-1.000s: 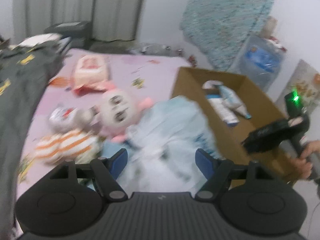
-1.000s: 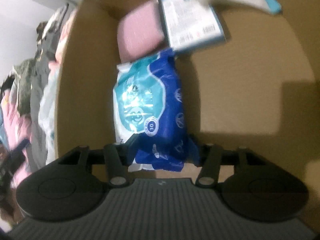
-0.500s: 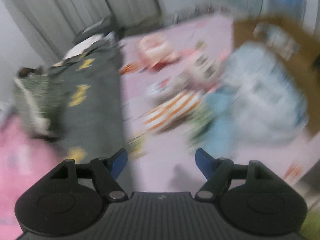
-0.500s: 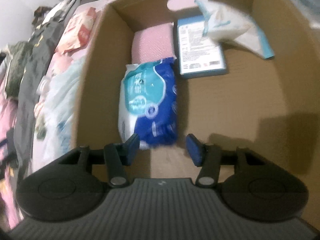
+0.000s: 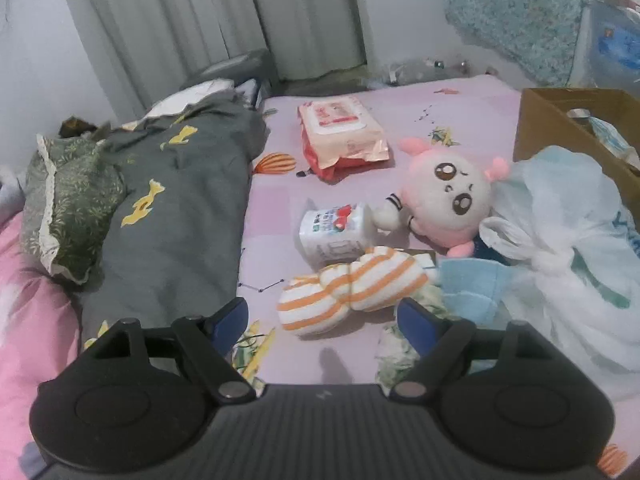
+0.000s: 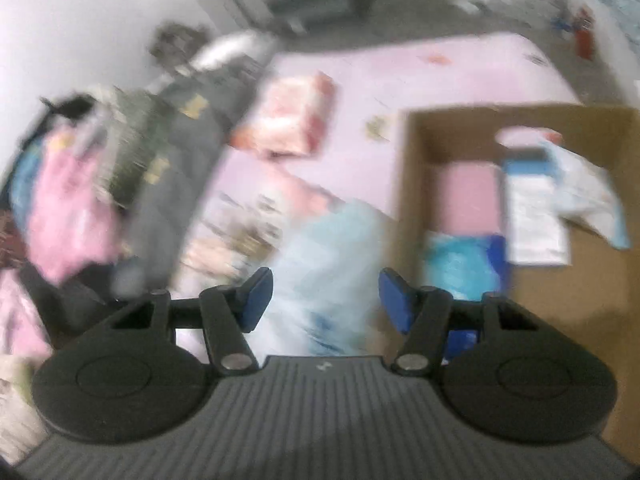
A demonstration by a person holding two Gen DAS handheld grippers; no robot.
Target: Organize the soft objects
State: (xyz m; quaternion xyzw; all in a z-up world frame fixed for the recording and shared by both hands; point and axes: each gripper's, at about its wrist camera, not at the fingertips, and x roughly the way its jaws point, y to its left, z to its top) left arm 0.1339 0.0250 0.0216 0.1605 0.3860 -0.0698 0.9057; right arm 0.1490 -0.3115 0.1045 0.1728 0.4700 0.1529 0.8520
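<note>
The left gripper [image 5: 322,318] hangs over the pink bed sheet [image 5: 472,108], jaws opening, nothing between them. An orange-striped sock bundle [image 5: 352,286] lies just beyond; a round pink plush [image 5: 448,200], a wipes pack [image 5: 342,132] and a white plastic bag [image 5: 560,240] crowd it. The right gripper [image 6: 326,300], blurred, is opening and empty, with the cardboard box [image 6: 580,300] on the right.
</note>
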